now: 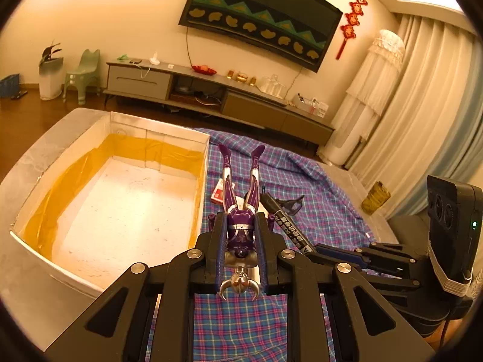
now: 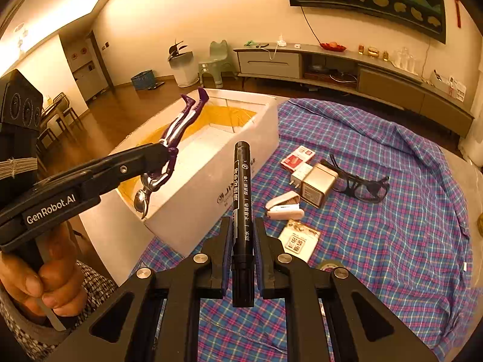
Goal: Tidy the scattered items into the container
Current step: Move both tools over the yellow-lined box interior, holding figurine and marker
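Observation:
My left gripper (image 1: pixel 240 220) is shut on a purple and silver action figure (image 1: pixel 241 199), held legs forward above the blue plaid cloth, just right of the white foam box (image 1: pixel 99 199). In the right wrist view the figure (image 2: pixel 175 138) hangs over the box's near corner (image 2: pixel 211 169). My right gripper (image 2: pixel 243 226) is shut on a black marker pen (image 2: pixel 241 199), held upright above the cloth; it also shows in the left wrist view (image 1: pixel 283 223). The box has a yellow-lined inside and looks empty.
On the plaid cloth (image 2: pixel 377 241) lie a red and white card box (image 2: pixel 297 158), a charger plug (image 2: pixel 300 173), a metal tin (image 2: pixel 318 187), black glasses (image 2: pixel 362 182), a white stapler (image 2: pixel 285 206), a printed packet (image 2: pixel 299 241) and a tape roll (image 2: pixel 330 265).

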`<state>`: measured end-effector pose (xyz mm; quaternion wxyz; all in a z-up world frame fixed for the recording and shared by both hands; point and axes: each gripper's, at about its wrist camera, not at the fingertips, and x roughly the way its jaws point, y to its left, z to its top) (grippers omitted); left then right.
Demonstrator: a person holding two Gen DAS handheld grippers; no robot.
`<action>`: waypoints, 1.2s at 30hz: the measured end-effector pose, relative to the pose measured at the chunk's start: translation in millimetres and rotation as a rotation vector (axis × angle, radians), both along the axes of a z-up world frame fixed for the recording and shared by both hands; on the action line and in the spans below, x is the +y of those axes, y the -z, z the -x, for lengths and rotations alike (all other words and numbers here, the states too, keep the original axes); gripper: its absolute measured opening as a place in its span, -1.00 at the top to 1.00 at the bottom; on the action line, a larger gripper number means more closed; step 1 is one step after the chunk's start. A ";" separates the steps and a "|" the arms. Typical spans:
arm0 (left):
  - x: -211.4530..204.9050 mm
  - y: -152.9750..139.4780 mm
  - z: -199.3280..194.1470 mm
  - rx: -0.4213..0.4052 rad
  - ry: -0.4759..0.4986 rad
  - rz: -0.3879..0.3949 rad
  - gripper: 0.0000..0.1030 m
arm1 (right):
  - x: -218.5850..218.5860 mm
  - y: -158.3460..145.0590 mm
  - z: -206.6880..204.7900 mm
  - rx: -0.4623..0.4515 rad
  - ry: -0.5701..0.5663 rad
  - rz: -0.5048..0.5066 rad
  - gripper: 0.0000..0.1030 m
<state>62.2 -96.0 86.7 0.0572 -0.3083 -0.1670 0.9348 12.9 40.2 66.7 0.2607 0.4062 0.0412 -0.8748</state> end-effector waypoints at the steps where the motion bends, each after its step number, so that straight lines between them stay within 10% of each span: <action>1: -1.1 0.2 -0.1 0.001 0.000 -0.002 0.65 | -1.4 -0.9 0.1 0.001 0.001 0.000 0.72; 36: -53.1 25.9 37.7 -0.035 -0.063 -0.171 0.65 | -31.9 -28.5 45.4 0.018 0.010 -0.068 0.72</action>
